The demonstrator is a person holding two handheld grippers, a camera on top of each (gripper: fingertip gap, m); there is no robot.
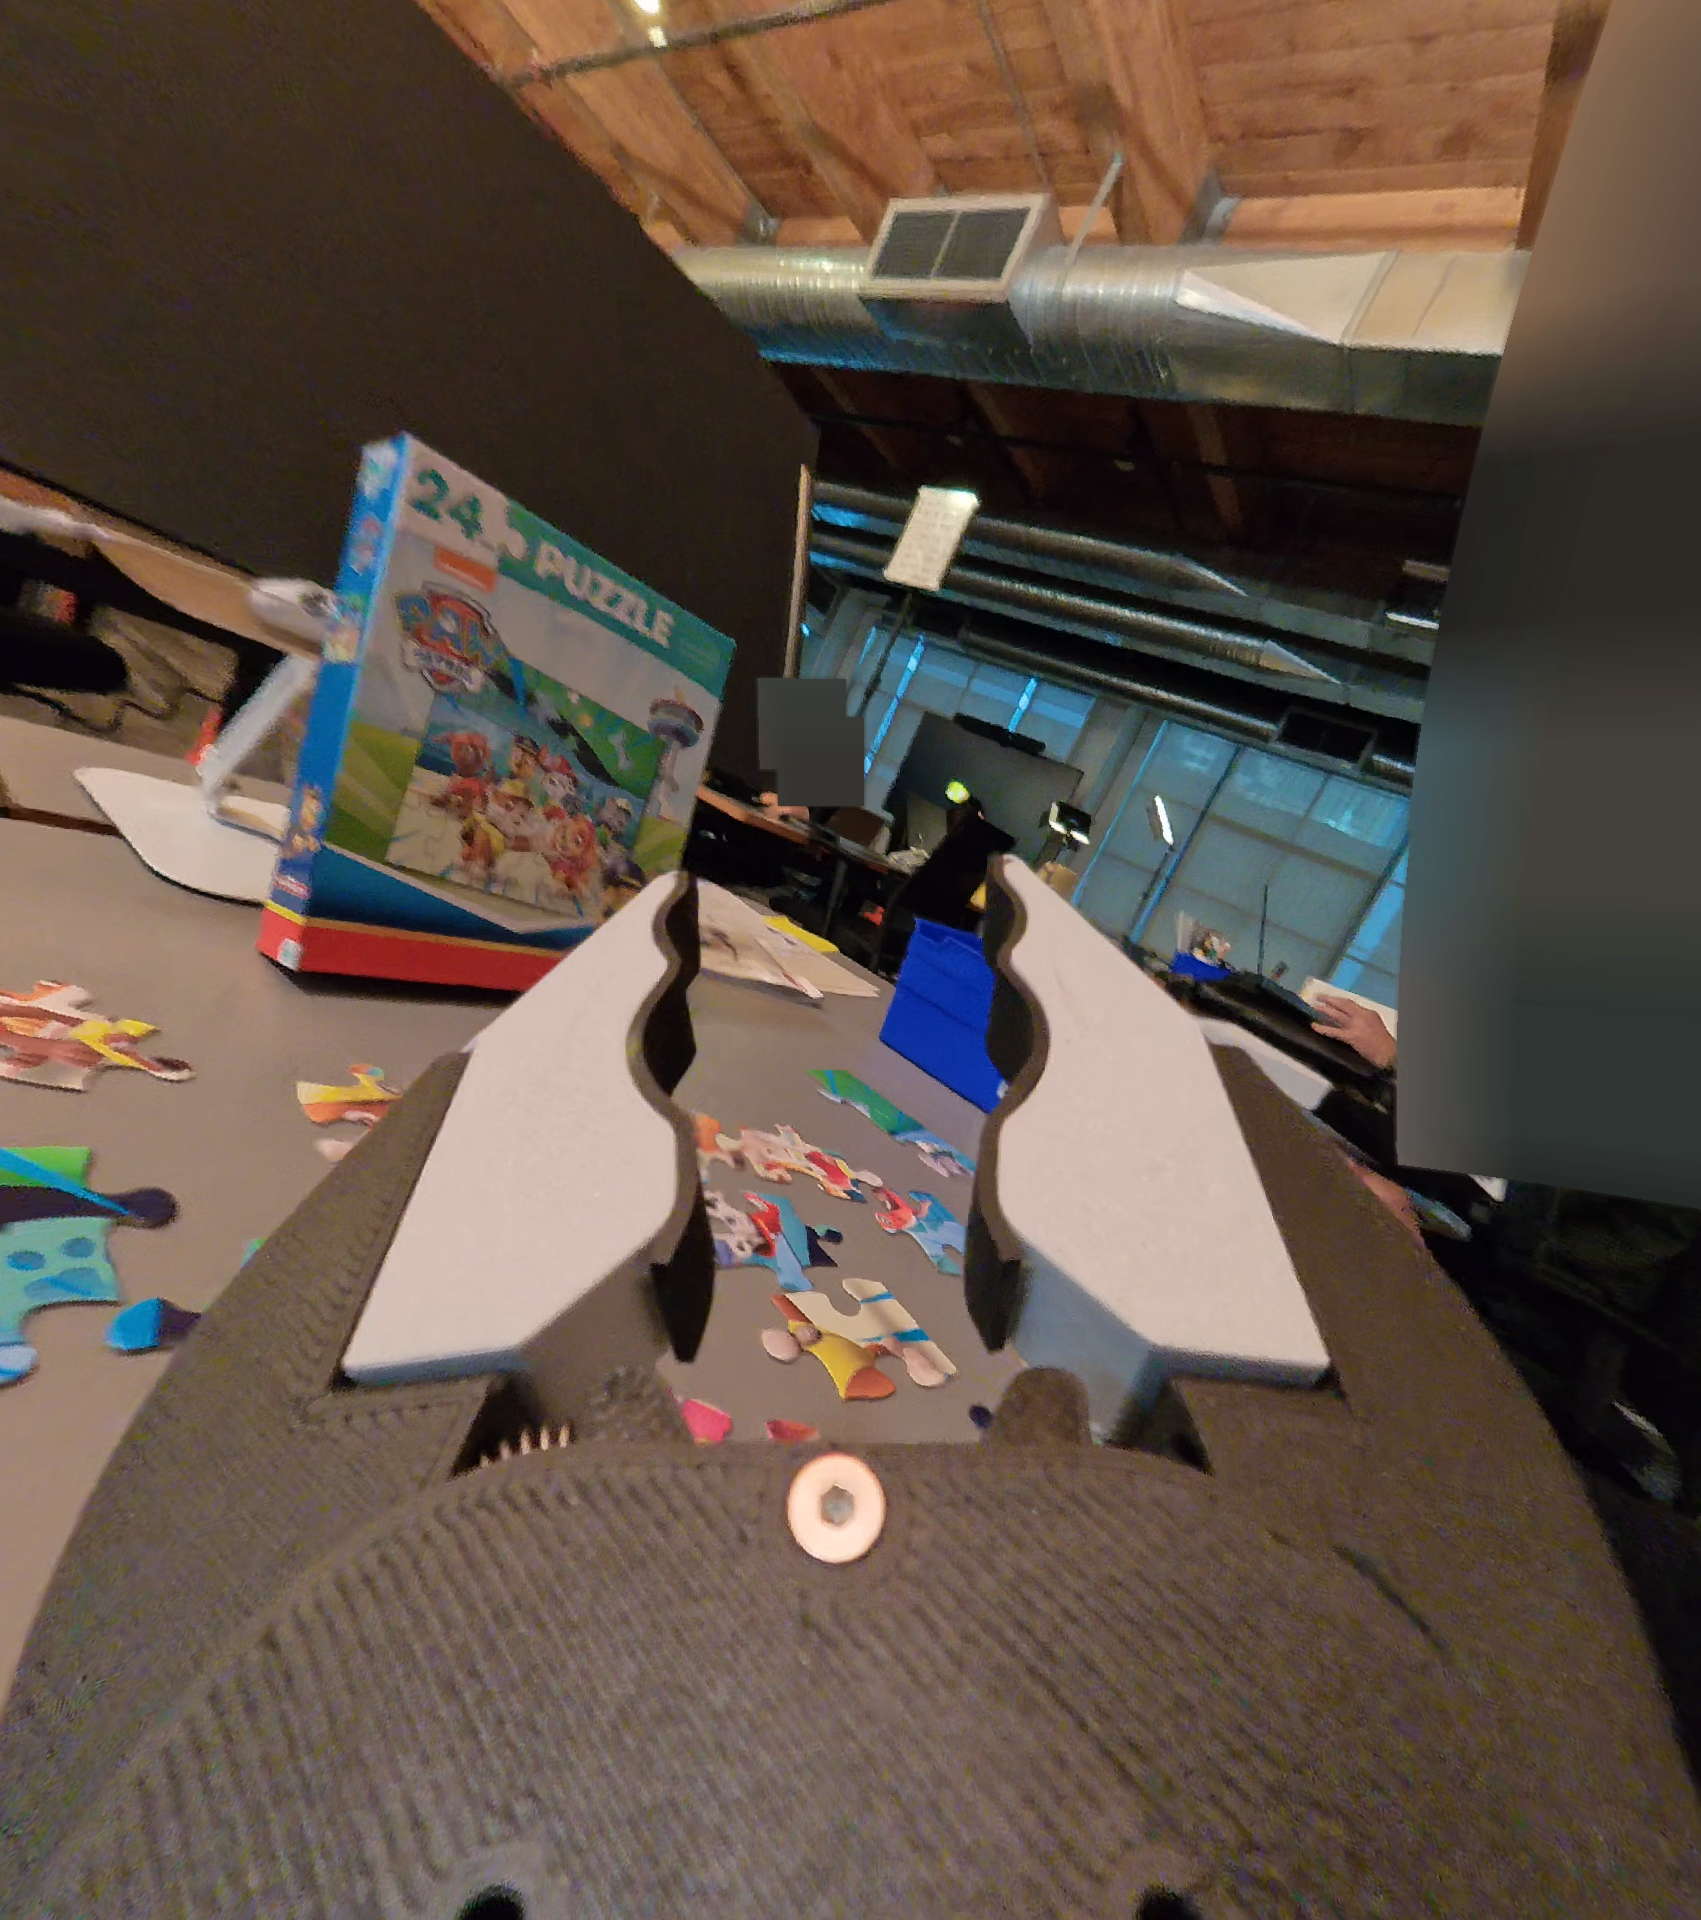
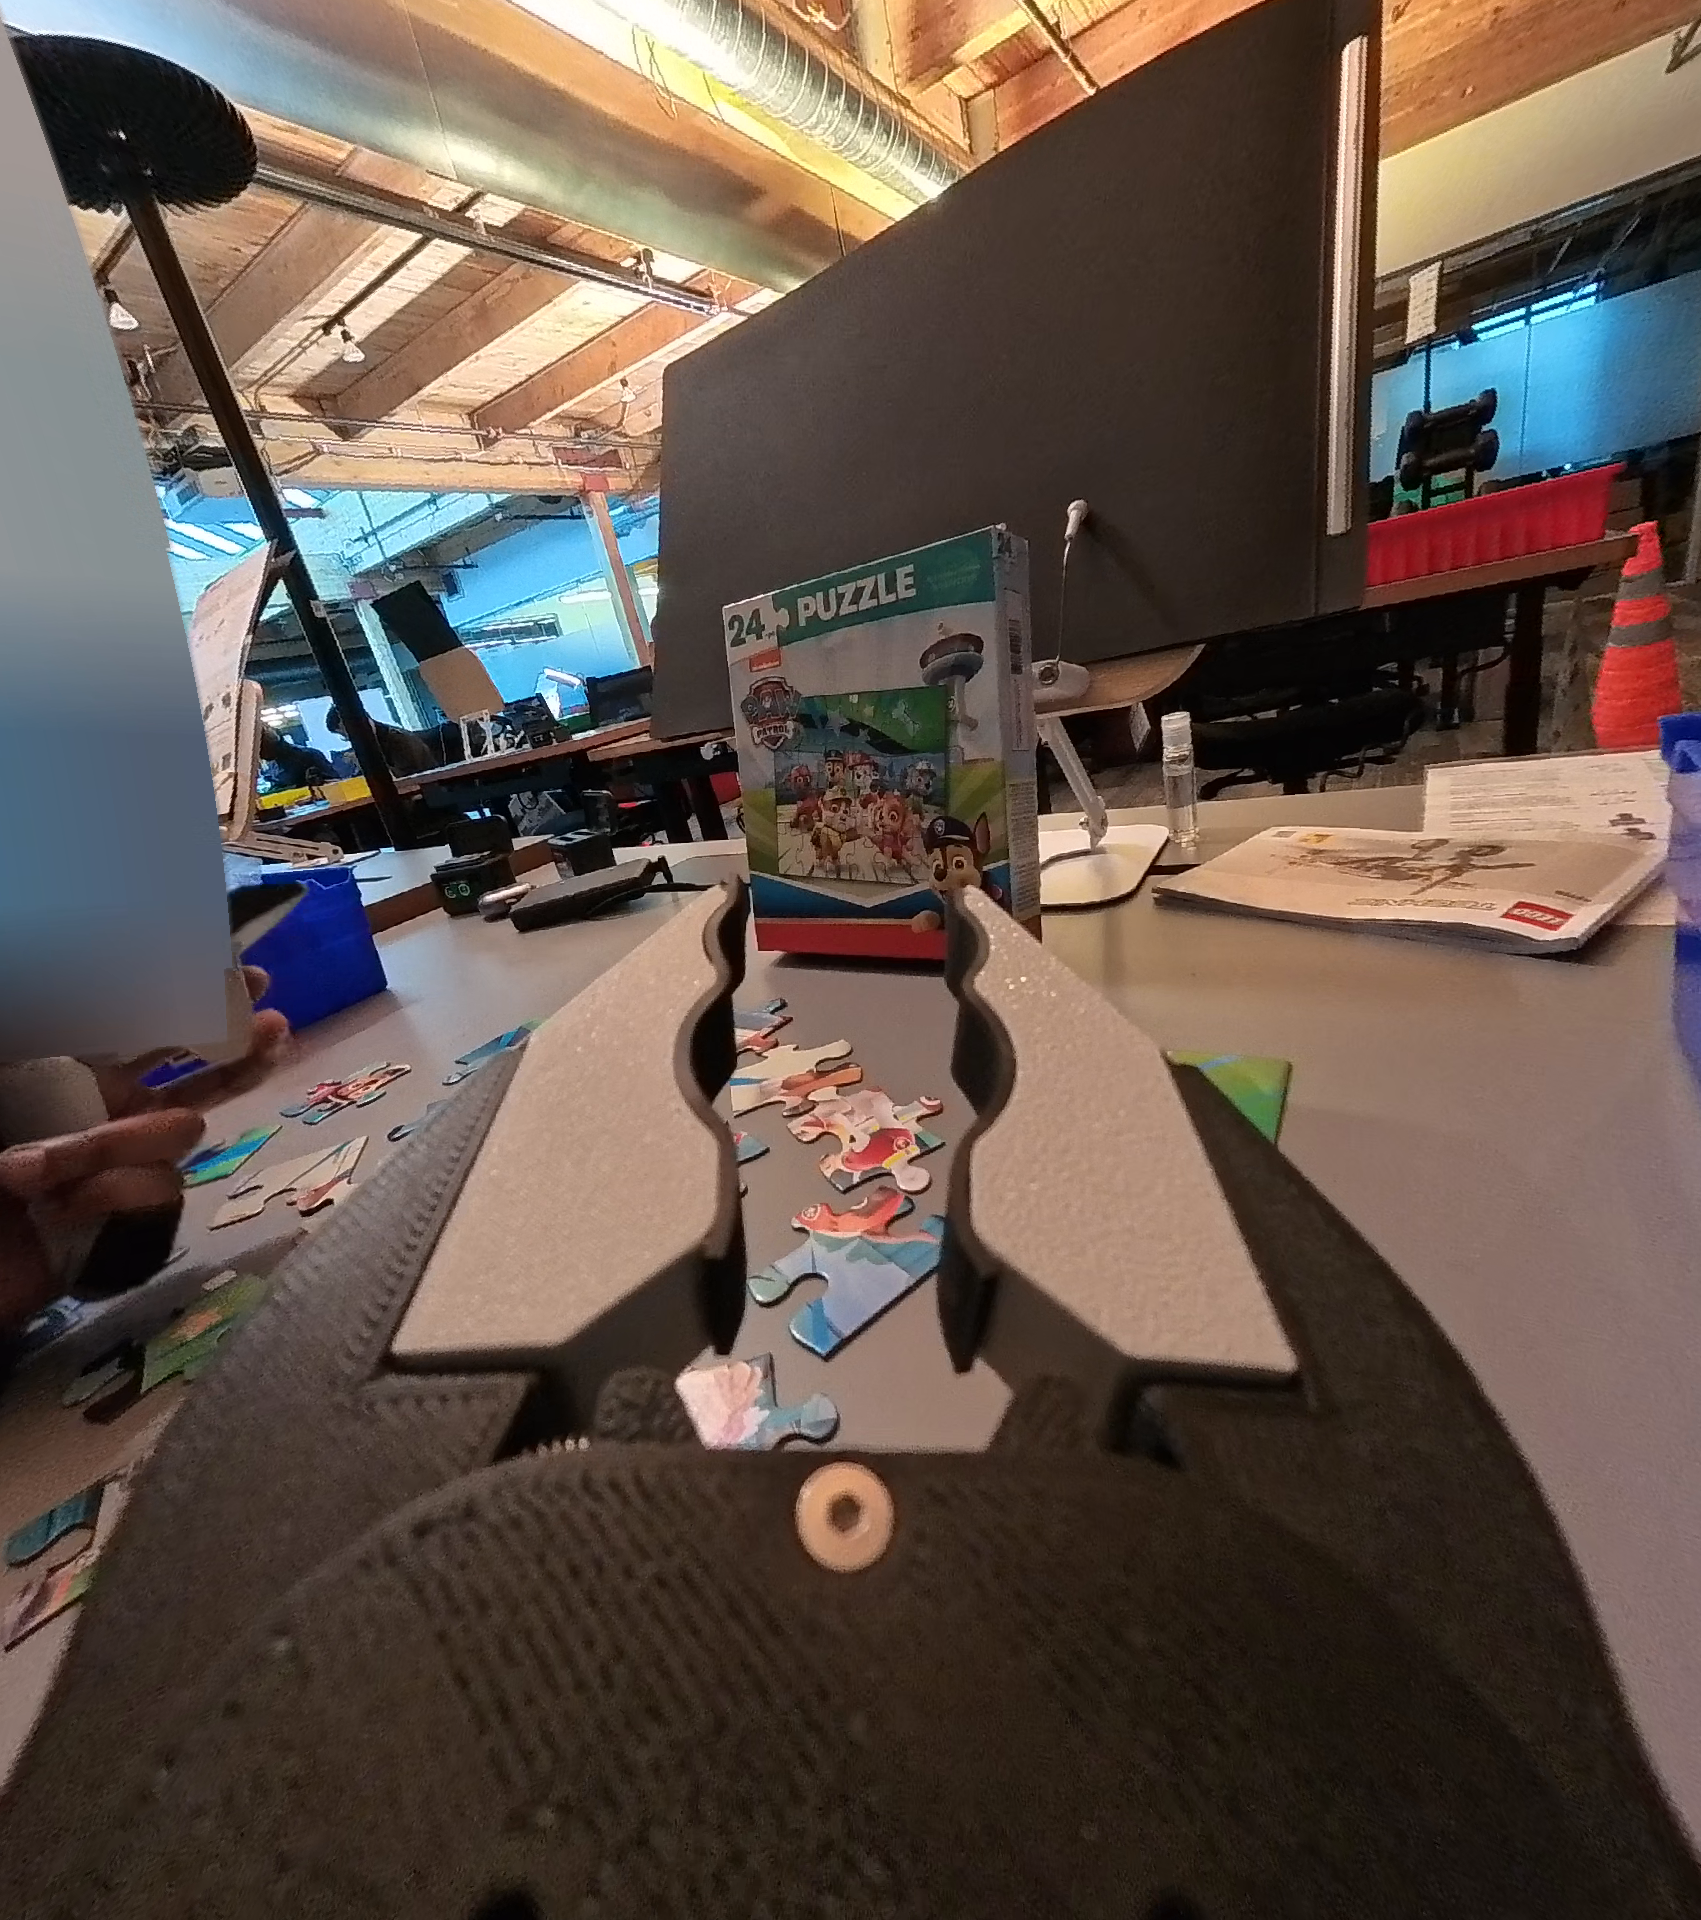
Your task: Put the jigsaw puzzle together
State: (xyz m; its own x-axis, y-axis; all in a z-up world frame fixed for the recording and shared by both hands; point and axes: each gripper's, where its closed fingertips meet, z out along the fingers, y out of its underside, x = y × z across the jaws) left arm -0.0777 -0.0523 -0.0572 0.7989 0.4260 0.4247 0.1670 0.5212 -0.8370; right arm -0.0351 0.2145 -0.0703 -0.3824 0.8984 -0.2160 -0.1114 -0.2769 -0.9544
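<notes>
Left claw (image 1: 841, 904) wide, bare, above desk (image 1: 150, 935); puzzle pieces (image 1: 804, 1226) below, box (image 1: 503, 727) ahead-left. Right claw (image 2: 851, 914) parted, bare; pieces (image 2: 856, 1132) beneath, box (image 2: 877, 748) straight ahead.

Two hand-held grippers with dark printed bodies and grey fingers

The left gripper (image 1: 841, 894) and the right gripper (image 2: 851, 899) look the same: a dark grey printed body with a fine ribbed texture, two light grey wedge-shaped fingers (image 1: 555, 1174) with black wavy inner pads (image 2: 976, 1039), and one round pale washer with a screw (image 1: 835, 1507) in the middle near the camera.
</notes>
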